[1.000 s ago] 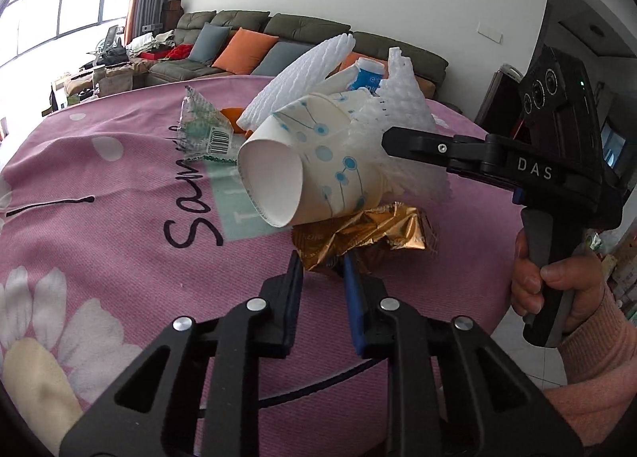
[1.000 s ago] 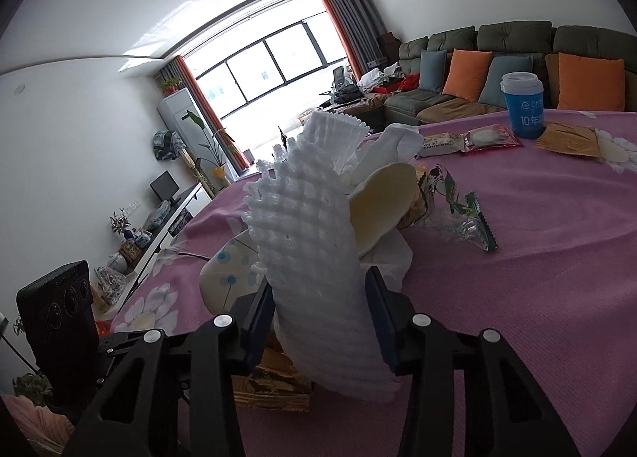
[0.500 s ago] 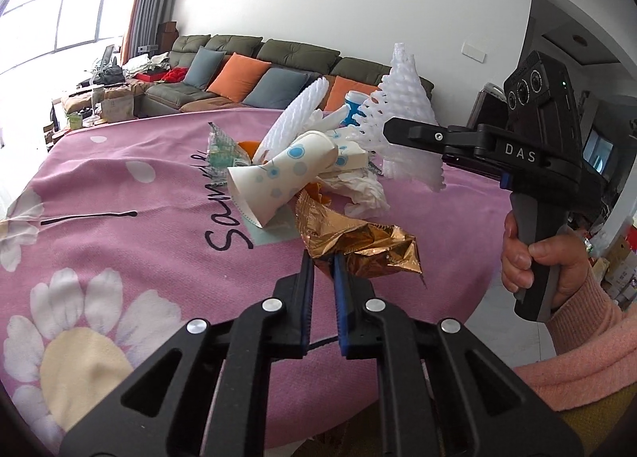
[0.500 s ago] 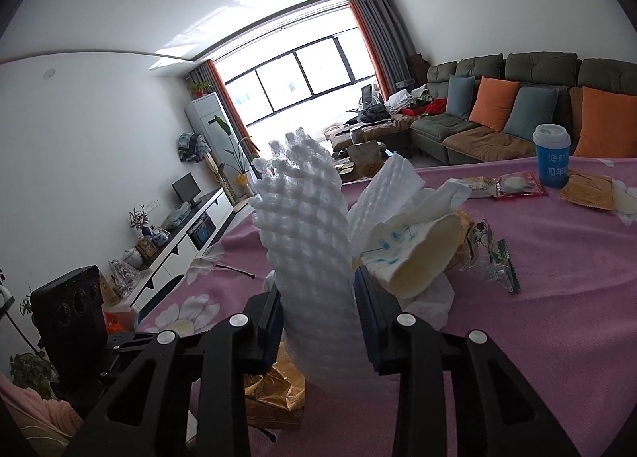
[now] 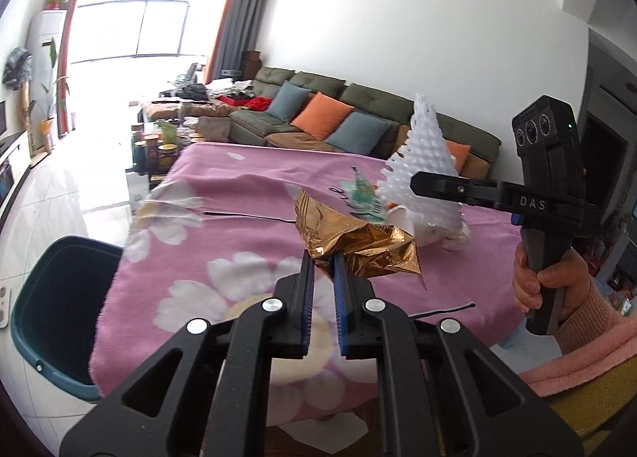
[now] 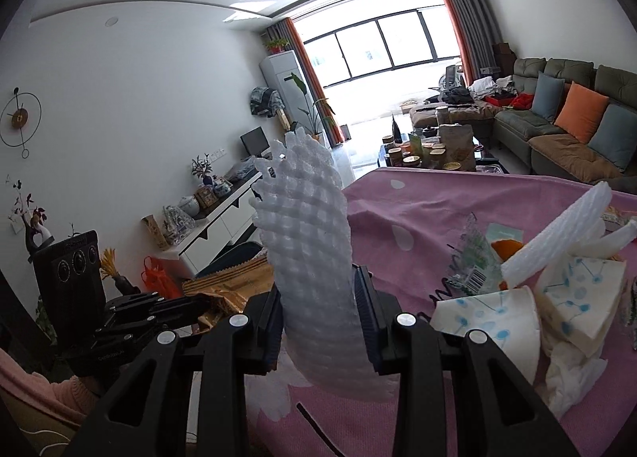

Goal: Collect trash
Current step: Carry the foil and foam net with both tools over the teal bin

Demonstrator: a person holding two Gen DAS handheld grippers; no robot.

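My left gripper point(image 5: 323, 262) is shut on a crumpled gold foil wrapper point(image 5: 350, 238) and holds it in the air above the pink flowered tablecloth point(image 5: 223, 226). My right gripper point(image 6: 318, 290) is shut on a white foam fruit net point(image 6: 306, 226), which stands up between its pads. In the left wrist view that net point(image 5: 422, 174) hangs to the right, above the trash pile. A teal trash bin point(image 5: 51, 309) stands on the floor by the table's left edge. The right wrist view shows the left gripper point(image 6: 191, 305) low on the left with the gold wrapper point(image 6: 231, 278).
On the table lie paper cups point(image 6: 489, 313), a second foam net point(image 6: 557, 234), a clear plastic wrapper point(image 6: 473, 262) and a tissue point(image 6: 573, 373). A black hairpin point(image 5: 446, 309) lies near the front edge. A hand point(image 5: 545, 282) in a pink sleeve grips the right tool.
The left gripper closed on the gold wrapper and lifted it off the table. Both grippers rose and swung left away from the pile, and the teal bin came into view.
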